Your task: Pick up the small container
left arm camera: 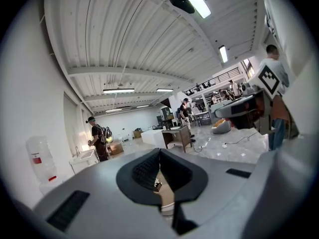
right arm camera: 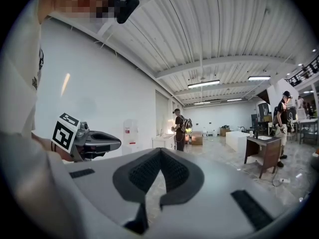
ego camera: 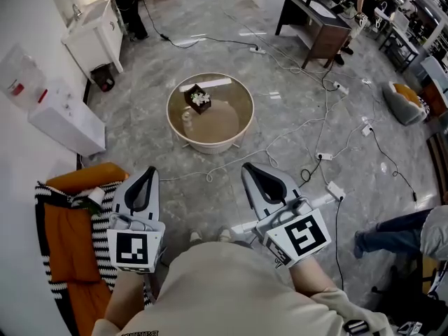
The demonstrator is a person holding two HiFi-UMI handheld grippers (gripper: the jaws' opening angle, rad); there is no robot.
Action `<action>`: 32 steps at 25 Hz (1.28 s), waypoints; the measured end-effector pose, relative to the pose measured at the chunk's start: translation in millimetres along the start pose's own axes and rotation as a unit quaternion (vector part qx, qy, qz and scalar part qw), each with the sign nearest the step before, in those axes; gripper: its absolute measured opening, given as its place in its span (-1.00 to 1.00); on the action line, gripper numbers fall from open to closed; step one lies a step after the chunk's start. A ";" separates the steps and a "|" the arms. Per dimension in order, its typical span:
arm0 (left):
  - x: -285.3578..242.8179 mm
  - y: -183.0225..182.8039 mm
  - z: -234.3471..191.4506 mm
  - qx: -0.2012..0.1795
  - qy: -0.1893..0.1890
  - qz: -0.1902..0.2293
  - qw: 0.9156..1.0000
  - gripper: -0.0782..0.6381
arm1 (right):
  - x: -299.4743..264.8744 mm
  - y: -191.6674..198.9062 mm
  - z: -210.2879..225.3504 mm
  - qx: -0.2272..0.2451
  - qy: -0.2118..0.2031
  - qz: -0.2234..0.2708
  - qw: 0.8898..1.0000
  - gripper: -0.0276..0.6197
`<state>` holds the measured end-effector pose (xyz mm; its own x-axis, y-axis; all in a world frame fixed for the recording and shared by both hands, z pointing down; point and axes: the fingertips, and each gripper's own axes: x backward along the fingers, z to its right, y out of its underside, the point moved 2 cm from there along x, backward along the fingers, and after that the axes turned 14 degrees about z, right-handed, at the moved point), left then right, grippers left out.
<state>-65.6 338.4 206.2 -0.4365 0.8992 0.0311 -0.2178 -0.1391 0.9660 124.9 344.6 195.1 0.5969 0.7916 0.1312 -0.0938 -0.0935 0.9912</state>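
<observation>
The small dark container (ego camera: 198, 98) with white flowers in it stands on the far left part of a round beige table (ego camera: 238, 128), well ahead of both grippers. My left gripper (ego camera: 148, 171) and right gripper (ego camera: 248, 166) are held low near my body, both pointing toward the table, both shut and empty. In the left gripper view the closed jaws (left arm camera: 159, 151) frame a sliver of the table (left arm camera: 167, 195) and the container (left arm camera: 157, 185). The right gripper (right arm camera: 160, 151) looks over bare floor, with the left gripper (right arm camera: 94, 142) off to its left.
A white strip (ego camera: 205, 85) and a small glass (ego camera: 187, 116) also lie on the table. Cables (ego camera: 294, 128) and power strips run over the marble floor. An orange and striped seat (ego camera: 66, 236) is at my left, a wooden desk (ego camera: 315, 26) at the back, and a person's legs (ego camera: 392, 233) at the right.
</observation>
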 end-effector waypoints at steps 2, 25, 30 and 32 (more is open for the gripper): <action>-5.0 1.0 3.7 -0.002 -0.003 -0.003 1.000 -0.76 | 0.9 1.5 6.8 0.001 -0.004 -0.001 1.000 -0.93; -69.9 27.8 -4.7 -0.011 -0.027 -0.005 1.000 -0.76 | -42.6 35.0 65.0 0.004 -0.026 -0.009 1.000 -0.92; -98.0 41.3 -28.8 -0.005 -0.025 -0.006 1.000 -0.76 | -76.1 45.4 77.2 0.010 -0.026 -0.018 0.999 -0.93; -110.8 47.5 -40.2 -0.004 -0.024 -0.006 1.000 -0.76 | -91.6 50.7 83.8 0.009 -0.022 -0.021 0.999 -0.93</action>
<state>-62.6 215.5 238.3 -0.3912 0.9198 0.0314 -0.2295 -0.1305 0.9645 132.2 216.8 234.8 0.6346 0.7677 0.0892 -0.0542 -0.0709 0.9960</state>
